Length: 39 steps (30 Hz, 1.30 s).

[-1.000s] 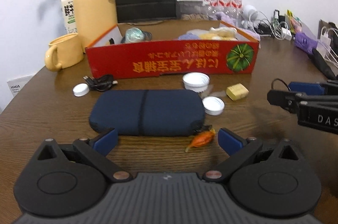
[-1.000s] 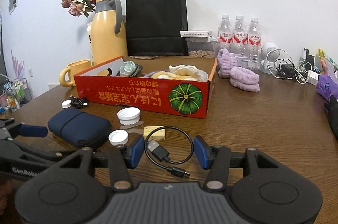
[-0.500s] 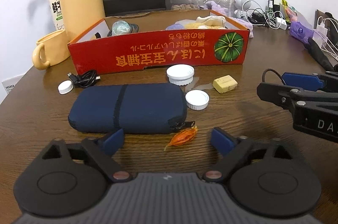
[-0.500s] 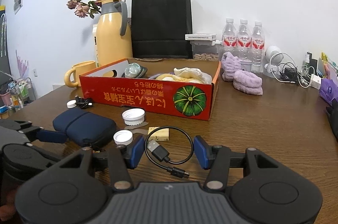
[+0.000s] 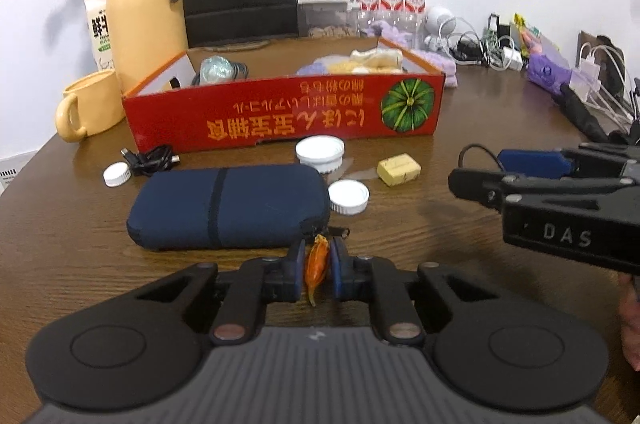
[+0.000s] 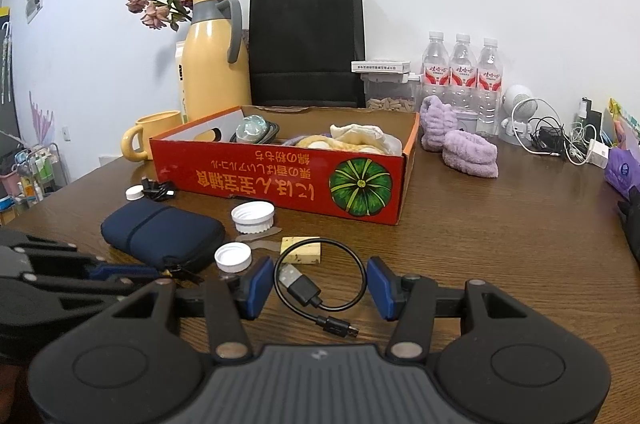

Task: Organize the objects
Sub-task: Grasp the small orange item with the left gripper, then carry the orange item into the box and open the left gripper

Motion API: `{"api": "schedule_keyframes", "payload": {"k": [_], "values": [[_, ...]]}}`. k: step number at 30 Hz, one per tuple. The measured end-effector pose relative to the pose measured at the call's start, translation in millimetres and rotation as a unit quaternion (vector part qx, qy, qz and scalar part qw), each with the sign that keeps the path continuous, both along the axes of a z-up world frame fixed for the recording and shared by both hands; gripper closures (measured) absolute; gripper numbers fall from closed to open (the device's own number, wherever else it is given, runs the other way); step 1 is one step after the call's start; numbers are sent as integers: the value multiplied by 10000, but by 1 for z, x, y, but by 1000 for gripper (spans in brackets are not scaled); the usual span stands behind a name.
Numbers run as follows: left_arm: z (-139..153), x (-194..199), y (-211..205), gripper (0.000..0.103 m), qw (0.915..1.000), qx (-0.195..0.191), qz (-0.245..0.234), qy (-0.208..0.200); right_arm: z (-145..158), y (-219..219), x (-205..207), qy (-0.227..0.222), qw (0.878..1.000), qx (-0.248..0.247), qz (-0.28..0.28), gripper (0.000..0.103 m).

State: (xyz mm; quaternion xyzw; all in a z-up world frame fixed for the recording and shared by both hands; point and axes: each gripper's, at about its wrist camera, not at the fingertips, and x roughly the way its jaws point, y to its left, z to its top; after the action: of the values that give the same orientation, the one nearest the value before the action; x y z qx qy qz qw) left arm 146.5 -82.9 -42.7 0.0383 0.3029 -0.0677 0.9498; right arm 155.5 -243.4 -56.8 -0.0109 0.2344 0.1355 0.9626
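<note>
My left gripper (image 5: 317, 266) is shut on a small orange wrapped candy (image 5: 316, 261), just in front of a navy zip pouch (image 5: 228, 206). My right gripper (image 6: 320, 282) is open, its fingers on either side of a looped black USB cable (image 6: 316, 282) lying on the wooden table; it also shows at the right of the left wrist view (image 5: 560, 184). A red cardboard box (image 5: 284, 118) with a pumpkin picture stands behind and holds cloths and a bundle. White caps (image 5: 347, 197), a larger white lid (image 5: 320, 152) and a yellow block (image 5: 399, 169) lie between pouch and box.
A yellow thermos with dried flowers (image 6: 218, 64), a yellow mug (image 6: 150, 136), a black paper bag (image 6: 306, 44), water bottles (image 6: 462, 72), purple cloths (image 6: 460, 148) and chargers with cables (image 6: 560, 140) line the back. A second black cable (image 5: 154, 160) and a small cap (image 5: 117, 174) lie left.
My left gripper has closed on the orange candy, which was lying between its open fingers before. The right gripper has stayed open around the USB cable.
</note>
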Motion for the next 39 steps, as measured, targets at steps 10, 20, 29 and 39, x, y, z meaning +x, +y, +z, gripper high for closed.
{"api": "schedule_keyframes", "payload": {"k": [10,20,29,39], "values": [[33,-1,14,89,9984,-185,5,-535,14,4,-1,-250,9997,-12,-48,53],[79,39,29,89,9923,-281,170,-1192,57,32,26,-771,9968,-127,179,53],[103,105,41,89,9883,-431,452,-1394,83,59,92,-969,9944,-356,233,53],[78,182,62,89,9916,-570,574,-1010,65,56,179,-545,9979,-337,57,54]]}}
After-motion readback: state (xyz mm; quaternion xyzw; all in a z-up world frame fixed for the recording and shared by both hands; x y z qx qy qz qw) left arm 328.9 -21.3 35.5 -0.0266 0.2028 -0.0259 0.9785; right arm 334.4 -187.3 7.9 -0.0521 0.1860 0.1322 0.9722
